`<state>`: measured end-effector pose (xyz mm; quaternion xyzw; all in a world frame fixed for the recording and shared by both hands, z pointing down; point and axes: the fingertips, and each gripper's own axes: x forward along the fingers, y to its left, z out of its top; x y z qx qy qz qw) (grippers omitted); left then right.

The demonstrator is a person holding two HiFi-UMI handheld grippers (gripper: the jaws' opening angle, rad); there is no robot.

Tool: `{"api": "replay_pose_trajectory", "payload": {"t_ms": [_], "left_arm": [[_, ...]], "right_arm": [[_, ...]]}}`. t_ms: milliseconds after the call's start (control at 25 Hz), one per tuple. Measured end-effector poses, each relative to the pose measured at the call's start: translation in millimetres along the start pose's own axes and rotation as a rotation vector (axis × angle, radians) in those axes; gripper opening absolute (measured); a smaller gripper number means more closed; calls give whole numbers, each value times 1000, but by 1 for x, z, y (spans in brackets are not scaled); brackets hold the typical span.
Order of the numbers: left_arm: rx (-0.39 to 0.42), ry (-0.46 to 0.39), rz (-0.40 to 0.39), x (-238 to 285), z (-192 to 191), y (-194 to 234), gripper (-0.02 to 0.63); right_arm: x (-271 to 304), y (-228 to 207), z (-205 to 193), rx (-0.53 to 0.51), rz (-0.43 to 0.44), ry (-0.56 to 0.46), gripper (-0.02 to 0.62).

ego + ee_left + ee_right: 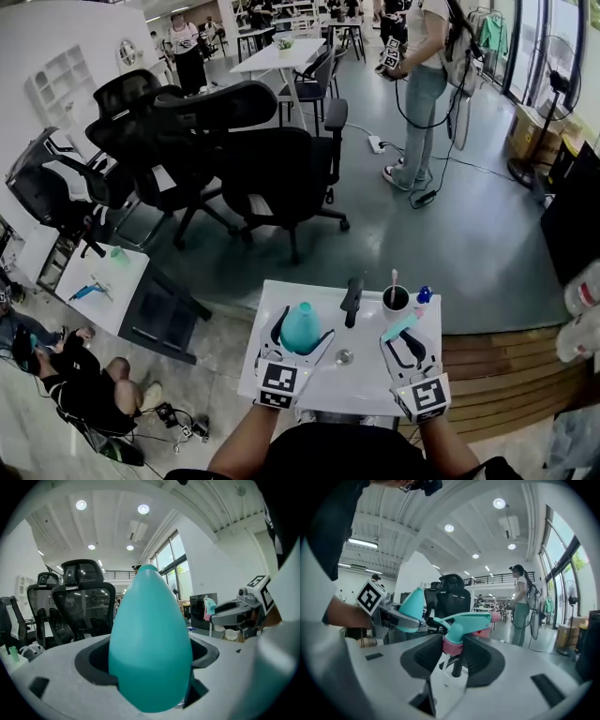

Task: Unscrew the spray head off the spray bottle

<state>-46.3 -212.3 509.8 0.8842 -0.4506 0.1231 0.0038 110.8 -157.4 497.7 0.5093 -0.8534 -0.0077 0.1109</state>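
A small white table (272, 305) sits at 6 o'clock in the head view, close against the person's body. On it, a black upright fitting (352, 300) stands at the table's 12 o'clock. A dark cup (395, 300) with a stick in it is at 1 o'clock, and a small round metal piece (344, 356) lies near the middle.

The left gripper (298, 345) hovers over the table's 9 o'clock side, its jaws clamped on the belly of the teal spray bottle (150, 639), which stands upright with its neck bare. The right gripper (405, 339) is over the 3 o'clock side. Its jaws are narrowed onto the pink collar of the teal spray head (464, 620), which is apart from the bottle, with a dark tube hanging below the collar.

The room is an open office with a grey floor (450, 244) and ceiling spotlights. Black office chairs (272, 178) crowd together at 11 o'clock. At 1 o'clock a standing person (427, 84) holds a marker-cubed gripper, near tall windows. A person (84, 384) sits on the floor at 8 o'clock, just beside a second white table (98, 286). Wooden boards (497, 366) lie at 4 o'clock.
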Motion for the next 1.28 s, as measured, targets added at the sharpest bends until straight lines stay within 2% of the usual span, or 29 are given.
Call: {"api": "replay_pose_trajectory", "payload": {"t_ms": [320, 600, 920, 1280], "left_arm": [[-5, 7, -15, -1, -4, -8, 445], [2, 8, -19, 1, -4, -8, 445], [4, 11, -25, -1, -4, -10, 445], [-5, 24, -32, 5, -10, -14, 445]], "right_arm": [[-7, -22, -17, -12, -78, 52, 141], [-16, -38, -14, -26, -134, 53, 140], [-19, -40, -2, -15, -140, 27, 140], [-15, -43, -9, 54, -134, 16, 140]]}}
